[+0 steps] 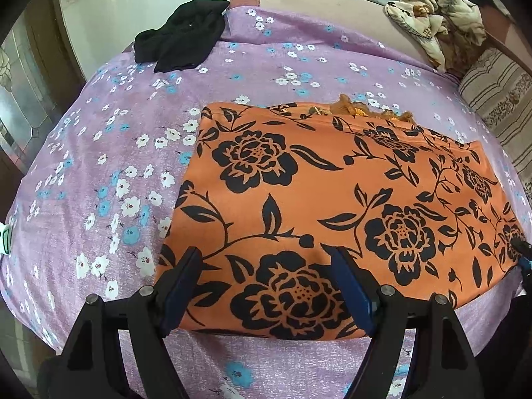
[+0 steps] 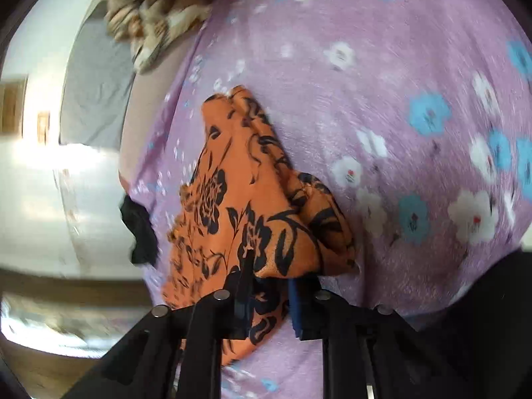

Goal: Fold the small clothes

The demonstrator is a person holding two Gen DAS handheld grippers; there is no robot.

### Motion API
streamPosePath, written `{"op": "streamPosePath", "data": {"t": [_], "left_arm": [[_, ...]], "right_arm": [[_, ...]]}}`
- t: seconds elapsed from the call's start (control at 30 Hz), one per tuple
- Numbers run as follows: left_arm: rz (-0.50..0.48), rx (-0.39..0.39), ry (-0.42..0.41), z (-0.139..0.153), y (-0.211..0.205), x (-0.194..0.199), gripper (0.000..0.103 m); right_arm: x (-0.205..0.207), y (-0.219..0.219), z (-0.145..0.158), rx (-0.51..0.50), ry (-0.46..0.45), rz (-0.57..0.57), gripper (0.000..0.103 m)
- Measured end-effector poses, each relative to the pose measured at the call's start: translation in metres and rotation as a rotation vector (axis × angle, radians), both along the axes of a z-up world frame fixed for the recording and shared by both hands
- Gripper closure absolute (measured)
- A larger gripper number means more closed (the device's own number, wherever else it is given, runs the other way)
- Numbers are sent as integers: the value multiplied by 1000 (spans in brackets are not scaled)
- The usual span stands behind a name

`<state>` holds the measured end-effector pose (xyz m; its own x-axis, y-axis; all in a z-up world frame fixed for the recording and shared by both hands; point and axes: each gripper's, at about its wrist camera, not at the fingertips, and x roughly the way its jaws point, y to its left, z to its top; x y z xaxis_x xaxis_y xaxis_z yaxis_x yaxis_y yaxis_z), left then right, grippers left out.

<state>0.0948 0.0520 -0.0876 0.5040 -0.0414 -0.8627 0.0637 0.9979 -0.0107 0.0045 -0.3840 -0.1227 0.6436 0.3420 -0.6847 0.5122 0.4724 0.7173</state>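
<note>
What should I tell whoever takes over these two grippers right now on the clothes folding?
Left gripper: open, fingers either side of the near edge of the orange floral garment, not gripping.
Right gripper: shut on a bunched edge of the same garment.
The garment lies partly folded on the purple floral bedspread.
Black garment at the far left and beige patterned cloth at the far right, both unfolded.
Left: finish this fold, then probably those two.
</note>
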Motion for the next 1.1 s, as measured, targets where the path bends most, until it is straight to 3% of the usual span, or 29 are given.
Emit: {"op": "streamPosePath", "data": {"t": [0.13,0.2,0.27,0.33,0.4,0.43,0.47,0.53,0.6,0.7,0.87,0.9,0.93,0.97,1.1], "left_arm": [[4,-19,-43,11,1,1,23],[-3,-17,-16,4,-2,5,23],[-12,15,33,-12,-6,9,23],[-27,42,71,-26,-9,10,23],[-27,40,50,-27,-9,8,22],[-26,42,52,-28,-9,9,21],[-25,41,52,-28,-10,10,20],[-24,41,47,-29,-9,10,20],[-21,42,33,-30,-9,9,19],[-24,51,26,-31,-10,7,19],[-24,51,33,-32,-10,7,17],[-26,53,33,-32,-10,7,16],[-29,56,31,-33,-11,7,16],[-31,58,30,-33,-11,7,15],[-28,50,33,-32,-10,8,15]], "right_arm": [[-2,-2,47,-176,-56,31,90],[8,-3,41,-172,5,72,87],[14,-6,25,-145,126,137,77],[11,-6,32,-194,151,184,70],[6,-9,48,-256,118,179,53],[7,-16,62,-309,100,160,23],[7,-21,70,-345,82,145,16],[18,-32,89,-385,-8,147,16],[46,-39,92,-353,-65,198,16],[102,-45,73,-333,-50,274,16],[176,-45,21,-353,95,396,22],[185,-40,12,-353,123,420,31],[191,-36,6,-373,148,445,63],[194,-35,6,-397,152,458,88],[180,-42,27,-390,33,396,89]]}}
